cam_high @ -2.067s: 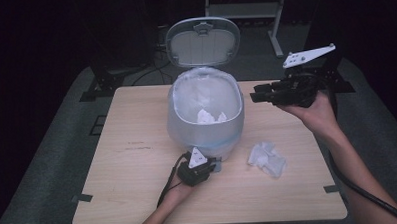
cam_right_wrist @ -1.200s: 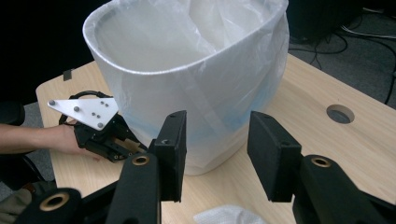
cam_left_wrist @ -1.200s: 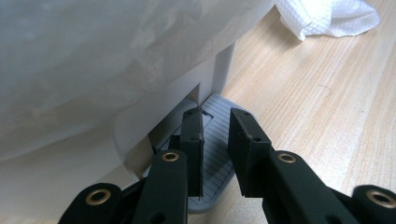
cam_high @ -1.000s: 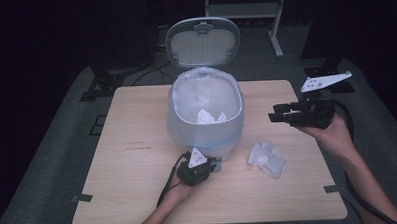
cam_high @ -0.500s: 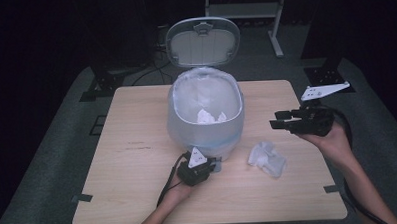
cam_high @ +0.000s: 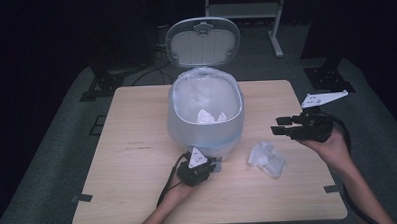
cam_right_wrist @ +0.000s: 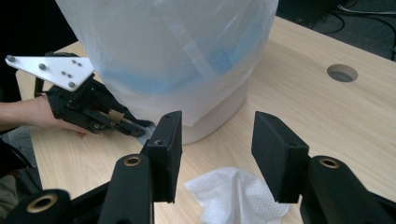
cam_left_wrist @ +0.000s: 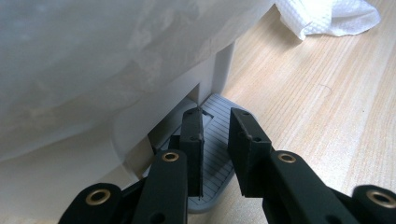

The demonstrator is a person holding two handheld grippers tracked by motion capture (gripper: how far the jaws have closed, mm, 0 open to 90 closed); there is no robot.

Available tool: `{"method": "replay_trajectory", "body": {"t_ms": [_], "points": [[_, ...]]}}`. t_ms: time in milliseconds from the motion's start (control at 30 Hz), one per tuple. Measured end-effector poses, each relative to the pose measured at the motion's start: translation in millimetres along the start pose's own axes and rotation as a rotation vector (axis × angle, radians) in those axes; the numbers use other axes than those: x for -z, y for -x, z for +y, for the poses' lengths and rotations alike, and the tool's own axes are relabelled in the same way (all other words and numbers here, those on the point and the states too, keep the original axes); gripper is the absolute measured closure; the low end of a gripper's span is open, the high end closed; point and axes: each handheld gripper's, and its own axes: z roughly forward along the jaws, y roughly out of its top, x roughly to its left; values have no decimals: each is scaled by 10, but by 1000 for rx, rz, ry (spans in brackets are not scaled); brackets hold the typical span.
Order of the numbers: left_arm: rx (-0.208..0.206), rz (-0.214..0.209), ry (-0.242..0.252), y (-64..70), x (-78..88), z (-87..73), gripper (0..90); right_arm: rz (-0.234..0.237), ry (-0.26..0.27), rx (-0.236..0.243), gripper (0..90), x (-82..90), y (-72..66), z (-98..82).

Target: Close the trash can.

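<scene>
A white pedal bin (cam_high: pixel 205 111) lined with a clear bag stands mid-table, its lid (cam_high: pixel 202 42) raised; crumpled tissue (cam_high: pixel 209 115) lies inside. My left gripper (cam_high: pixel 213 164) is shut, its tips (cam_left_wrist: pixel 217 116) resting on the grey ribbed pedal (cam_left_wrist: pixel 219 144) at the bin's foot, nothing between them. A crumpled white paper towel (cam_high: pixel 266 158) lies on the table to the bin's right. My right gripper (cam_high: pixel 282 126) hovers just right of the towel, above it, and points at the bin. Its jaws (cam_right_wrist: pixel 217 140) are open and have just been opening, with the towel (cam_right_wrist: pixel 238 191) below them, untouched.
The light wooden table (cam_high: pixel 137 144) has a round cable hole (cam_right_wrist: pixel 342 73) beyond the bin. My left gripper (cam_right_wrist: pixel 135 128) and its hand lie at the bin's base. Dark floor, cables and stand legs surround the table.
My right gripper has come down from beside the bin's rim toward the table near the paper towel. The left gripper has stayed on the pedal and the lid stays up.
</scene>
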Motion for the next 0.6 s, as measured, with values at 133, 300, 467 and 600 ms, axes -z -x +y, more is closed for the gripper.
{"method": "replay_trajectory", "body": {"t_ms": [133, 300, 467, 600], "points": [[3, 0, 0, 3, 1, 0, 755, -5, -9, -3, 517, -24, 15, -48], [-9, 5, -3, -1, 4, 1, 755, -7, -20, -2, 516, -71, 30, -113], [-10, 5, -4, -1, 4, 2, 755, -8, -22, -6, 513, -90, 36, -150], [-7, 5, -4, 1, 4, 1, 755, -9, -24, -11, 513, -109, 50, -200]]}}
